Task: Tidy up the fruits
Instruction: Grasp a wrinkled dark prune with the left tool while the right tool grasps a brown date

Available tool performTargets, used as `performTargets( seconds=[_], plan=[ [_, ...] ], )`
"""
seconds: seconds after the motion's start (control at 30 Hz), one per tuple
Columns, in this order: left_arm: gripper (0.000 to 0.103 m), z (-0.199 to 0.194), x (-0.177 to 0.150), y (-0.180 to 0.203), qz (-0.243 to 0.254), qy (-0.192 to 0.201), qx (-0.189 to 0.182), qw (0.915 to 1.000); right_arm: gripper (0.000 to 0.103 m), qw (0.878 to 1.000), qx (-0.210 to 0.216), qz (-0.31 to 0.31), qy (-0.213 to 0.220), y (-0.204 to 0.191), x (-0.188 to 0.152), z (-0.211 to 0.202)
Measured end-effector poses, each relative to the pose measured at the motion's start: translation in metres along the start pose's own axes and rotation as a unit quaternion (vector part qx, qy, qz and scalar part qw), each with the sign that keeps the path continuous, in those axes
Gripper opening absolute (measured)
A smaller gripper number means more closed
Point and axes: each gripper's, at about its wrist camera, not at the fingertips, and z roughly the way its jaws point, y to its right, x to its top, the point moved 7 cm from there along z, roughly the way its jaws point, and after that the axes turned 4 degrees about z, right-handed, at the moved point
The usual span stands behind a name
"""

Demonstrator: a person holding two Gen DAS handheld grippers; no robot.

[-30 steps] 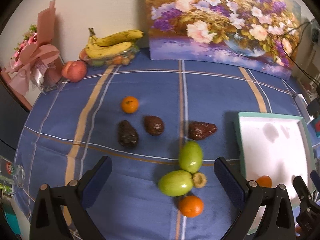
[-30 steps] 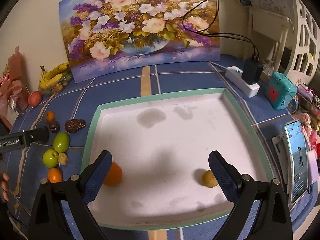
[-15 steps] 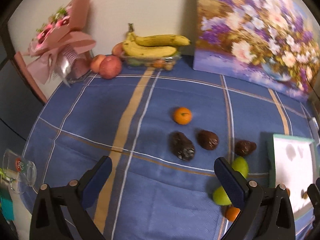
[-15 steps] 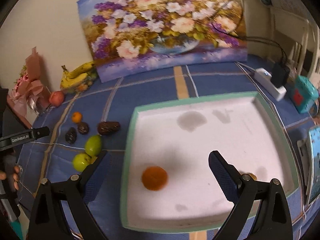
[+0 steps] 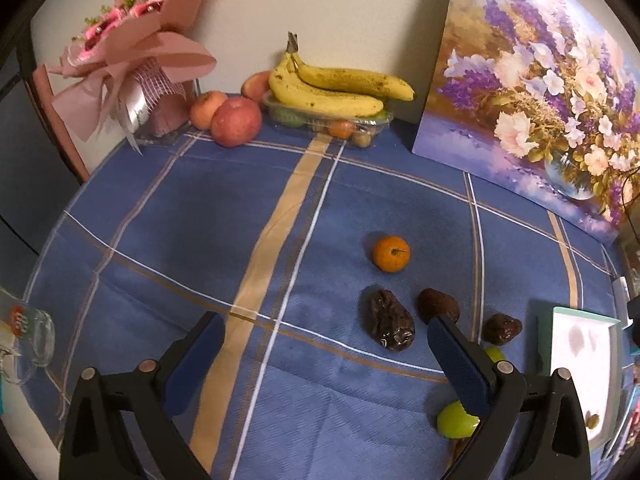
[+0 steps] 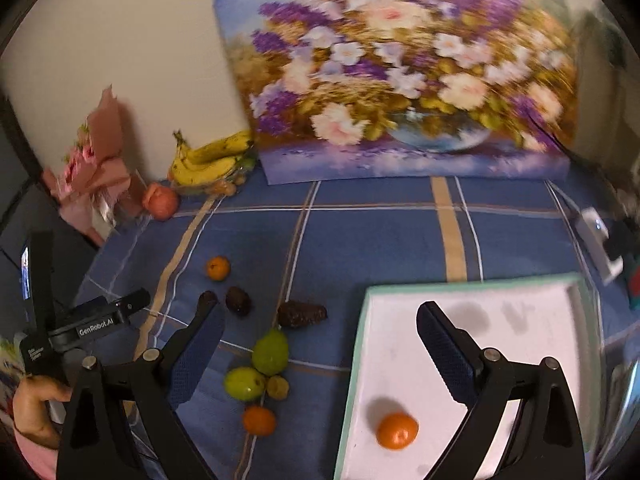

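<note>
Loose fruit lies on the blue checked cloth: an orange (image 5: 391, 253), three dark wrinkled fruits (image 5: 389, 325), two green fruits (image 6: 271, 351), a small brown one (image 6: 278, 387) and another orange (image 6: 259, 420). A white tray with a green rim (image 6: 357, 344) holds one orange (image 6: 397, 430). My left gripper (image 5: 326, 354) is open and empty, above the cloth left of the dark fruits. My right gripper (image 6: 318, 344) is open and empty, above the tray's left edge.
Bananas on a plastic box of fruit (image 5: 336, 92), apples (image 5: 236, 121) and a pink bouquet (image 5: 132, 52) stand along the back wall beside a flower painting (image 6: 400, 80). A glass (image 5: 28, 340) sits at the left edge. A power strip (image 6: 598, 240) lies at the right.
Both grippers have swung left. The left wrist view now centres on the bare cloth and the back-wall fruit; the right wrist view has shifted from the tray toward the loose fruit. Both stayed open.
</note>
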Motion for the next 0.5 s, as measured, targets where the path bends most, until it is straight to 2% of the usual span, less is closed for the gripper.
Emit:
performTargets(
  seconds=[0.03,0.1,0.17,0.23,0.33,0.5],
  plan=[
    [0.099,0.005,-0.001,0.001,-0.002,-0.005,-0.006,1.0000,0.094,1.000,-0.004,-0.010,-0.009,-0.004,0.003,0.004],
    [0.097,0.012,-0.002,0.005,-0.005,-0.014,-0.015,0.9998,0.083,0.999,-0.009,-0.021,-0.030,-0.010,0.009,0.015],
    [0.095,0.021,-0.003,0.010,-0.004,-0.021,-0.027,0.9994,0.080,0.998,-0.007,-0.021,-0.053,-0.015,0.012,0.027],
    [0.090,0.029,-0.003,0.012,-0.006,-0.028,-0.036,0.9990,0.079,0.998,-0.010,-0.019,-0.066,-0.017,0.013,0.037],
    [0.088,0.044,-0.005,0.016,-0.012,-0.044,-0.046,0.9979,0.068,0.995,-0.018,-0.015,-0.095,-0.018,0.013,0.057],
    [0.081,0.061,-0.008,0.020,-0.022,-0.062,-0.059,0.9961,0.065,0.989,-0.033,-0.014,-0.145,-0.017,0.002,0.092]
  ],
)
